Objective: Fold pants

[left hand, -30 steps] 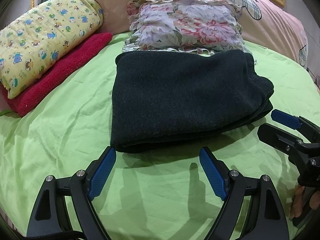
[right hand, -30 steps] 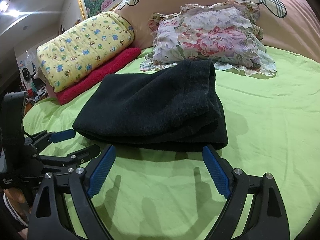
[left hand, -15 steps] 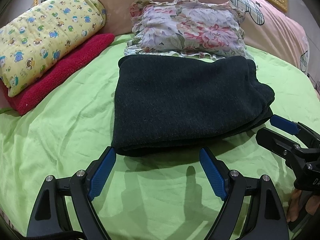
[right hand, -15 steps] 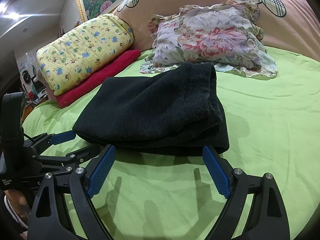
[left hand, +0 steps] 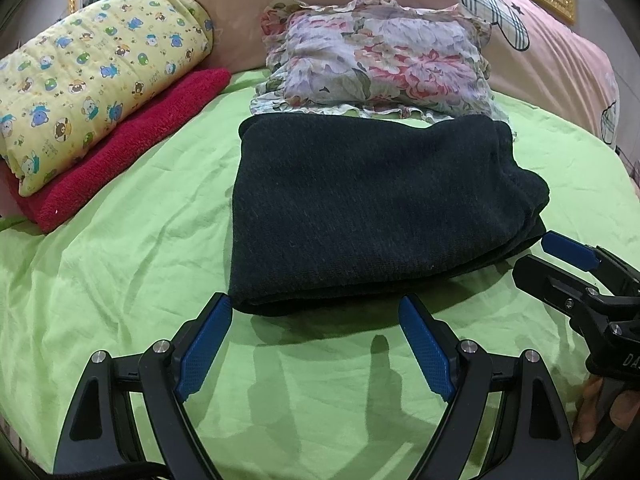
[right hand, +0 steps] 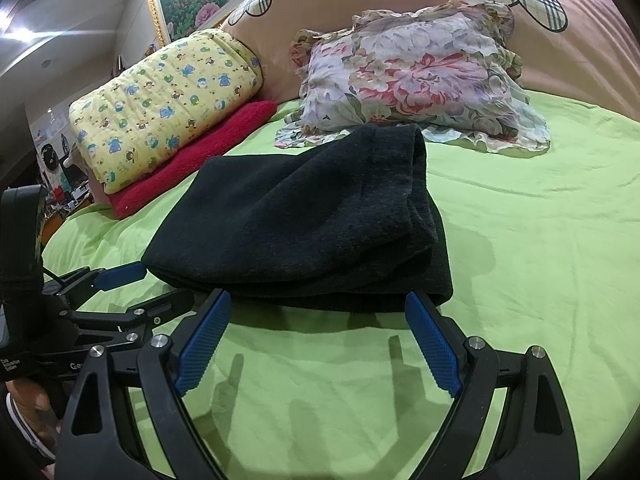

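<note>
**Operator:** Nothing on the bed has shifted over the last second, and both tools keep the same hover. What does that indicate?

**Inspector:** Probably that folding is finished or nearly so. Working near to far: the left gripper [left hand: 316,344] has its blue ribbed pads spread wide, empty, with only the wrinkled lime-green bedsheet [left hand: 120,280] between them. The right gripper [right hand: 318,344] is likewise spread wide and empty, just short of the garment's near edge. Each tool appears at the edge of the other's view (a hand shows below each).

**Operator:** Location of the task item?

**Inspector:** The dark charcoal knit pants [left hand: 372,208] lie mid-bed as a compact rectangular stack, several layers visible along the right edge [right hand: 424,216]. Neither tool touches them.

**Operator:** Any containers?

**Inspector:** None visible. Beyond the pants sits a floral ruffled pillow [left hand: 380,60]; to the left, a yellow cartoon-print quilted roll [left hand: 92,80] rests on a folded red towel [left hand: 132,148]. Farthest back, a pink cushion with plaid heart patches [left hand: 540,40].
</note>
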A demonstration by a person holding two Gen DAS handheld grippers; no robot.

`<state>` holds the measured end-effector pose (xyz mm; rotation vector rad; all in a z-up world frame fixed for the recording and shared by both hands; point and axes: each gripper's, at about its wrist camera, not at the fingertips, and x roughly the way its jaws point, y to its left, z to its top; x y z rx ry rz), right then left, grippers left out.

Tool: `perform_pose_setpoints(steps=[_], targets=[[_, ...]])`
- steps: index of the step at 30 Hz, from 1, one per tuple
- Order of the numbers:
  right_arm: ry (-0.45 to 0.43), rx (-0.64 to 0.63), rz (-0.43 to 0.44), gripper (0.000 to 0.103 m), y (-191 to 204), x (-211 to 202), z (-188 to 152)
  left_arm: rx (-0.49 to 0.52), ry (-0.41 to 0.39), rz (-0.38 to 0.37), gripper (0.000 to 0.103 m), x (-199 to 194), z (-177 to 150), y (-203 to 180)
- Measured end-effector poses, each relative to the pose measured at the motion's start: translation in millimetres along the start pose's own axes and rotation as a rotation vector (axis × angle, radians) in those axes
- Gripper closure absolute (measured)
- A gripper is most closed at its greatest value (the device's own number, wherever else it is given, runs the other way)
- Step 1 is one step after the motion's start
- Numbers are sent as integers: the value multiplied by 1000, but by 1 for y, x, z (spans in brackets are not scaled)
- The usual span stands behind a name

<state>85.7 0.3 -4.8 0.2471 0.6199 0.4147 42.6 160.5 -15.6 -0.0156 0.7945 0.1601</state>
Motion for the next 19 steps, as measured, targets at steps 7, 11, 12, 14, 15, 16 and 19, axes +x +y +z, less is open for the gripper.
perform_pose_setpoints(steps=[7, 11, 12, 14, 15, 16, 19], targets=[[1, 7, -6, 14, -1, 0, 0, -1, -4, 7, 17, -5, 0, 0], [2, 5, -9, 14, 0, 0, 0, -6, -3, 8, 17, -6, 0, 3], [2, 5, -9, 14, 0, 0, 0, -5, -3, 9, 17, -7, 0, 3], [3, 5, -10, 14, 0, 0, 1, -2, -4, 10, 17, -8, 0, 3], [3, 4, -9, 14, 0, 0, 1, 0, -6, 10, 17, -9, 0, 3], [5, 3, -10, 14, 0, 0, 1, 1, -7, 9, 17, -10, 0, 3], [15, 1, -19, 14, 0, 1, 1, 2, -9, 8, 17, -12, -1, 2]])
